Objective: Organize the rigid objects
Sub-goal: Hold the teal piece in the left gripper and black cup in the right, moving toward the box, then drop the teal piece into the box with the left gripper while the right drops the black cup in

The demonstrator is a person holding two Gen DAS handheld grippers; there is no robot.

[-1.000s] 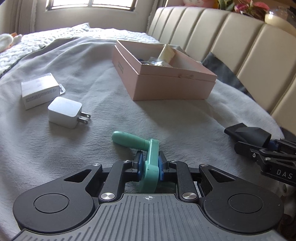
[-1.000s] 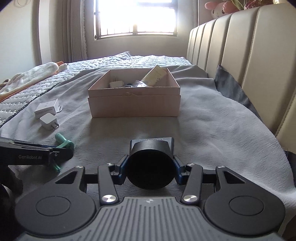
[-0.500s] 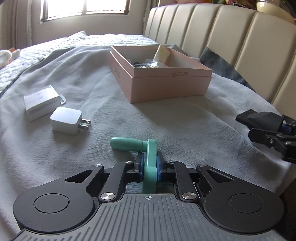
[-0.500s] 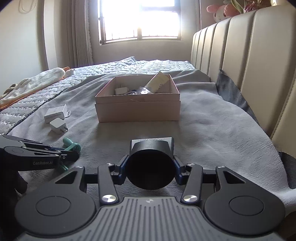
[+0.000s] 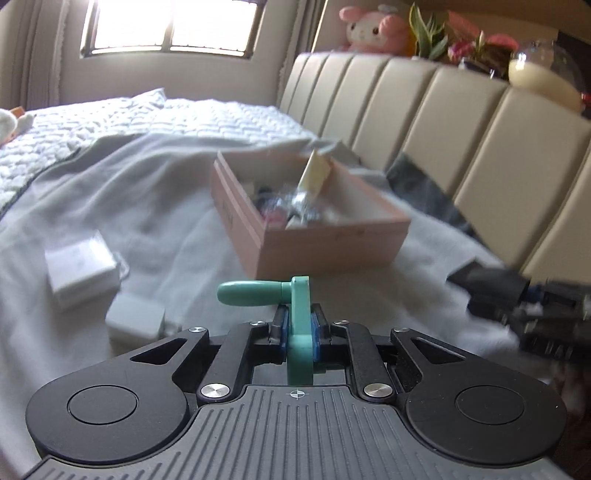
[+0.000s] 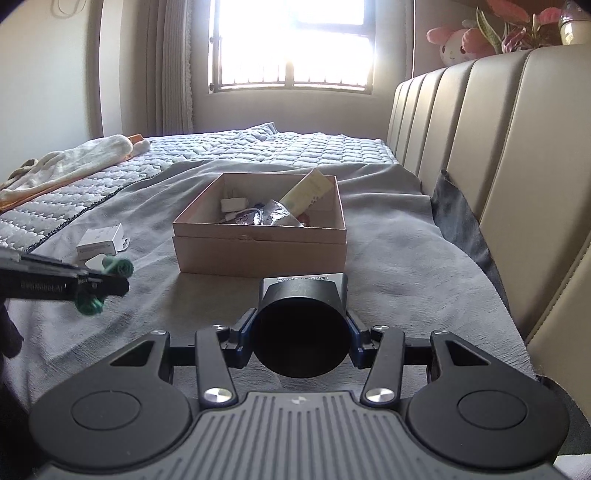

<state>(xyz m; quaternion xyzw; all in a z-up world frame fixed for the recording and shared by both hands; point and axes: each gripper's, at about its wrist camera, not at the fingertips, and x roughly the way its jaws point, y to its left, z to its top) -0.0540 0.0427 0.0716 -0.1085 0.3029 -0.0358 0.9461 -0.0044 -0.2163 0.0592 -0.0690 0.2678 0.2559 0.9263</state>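
Left gripper clamped tight on a teal crank, blue pads pressing its flat arm from both sides, arm running upright between them, rounded handle jutting out to the left above the jaws. Crank held clear of the grey blanket. Right gripper clenched on a black cylinder, dark open end facing the camera, a silver label with partly readable lettering on top. Cylinder carried above the blanket too. Ahead of both, an open pink box on the blanket, already holding a white adapter, a cream tube leaning against the far right corner, crinkled foil and some small bits too blurred to name. Left of the box, a white carton lying flat, and just nearer, a white charger touching or almost touching it. From the right wrist view, left gripper seen at the left edge with the crank's teal ends poking out above and below its fingers, carton and charger just behind. Cream padded headboard along the right side, dark cloth tucked at its foot. On top of it, a pink plush toy, plants and a glass globe. Quilted white cover beyond the blanket, bright barred window at the far wall.
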